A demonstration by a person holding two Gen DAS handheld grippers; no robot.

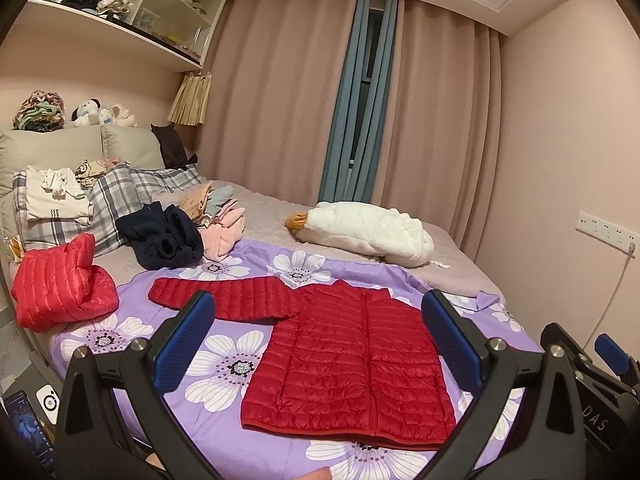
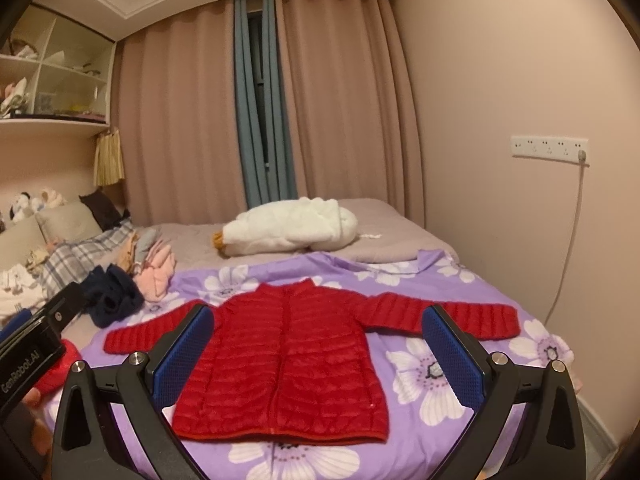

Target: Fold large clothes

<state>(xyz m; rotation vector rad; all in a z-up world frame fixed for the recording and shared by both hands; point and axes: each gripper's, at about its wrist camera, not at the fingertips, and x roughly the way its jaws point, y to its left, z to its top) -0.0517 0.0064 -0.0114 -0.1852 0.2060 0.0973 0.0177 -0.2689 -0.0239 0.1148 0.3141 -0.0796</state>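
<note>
At the left edge of the right wrist view, white lettering reading "GenRobot.AI" ran along the black housing of the left tongs (image 2: 28, 354). At the lower right of the left wrist view, the letters "DAS" stood in grey on the black body of the right tongs (image 1: 596, 426). Small dark print sat on a folded white shirt (image 1: 56, 200) at the left of that view, too small to read. A phone screen (image 1: 28, 428) at the lower left showed nothing legible.
</note>
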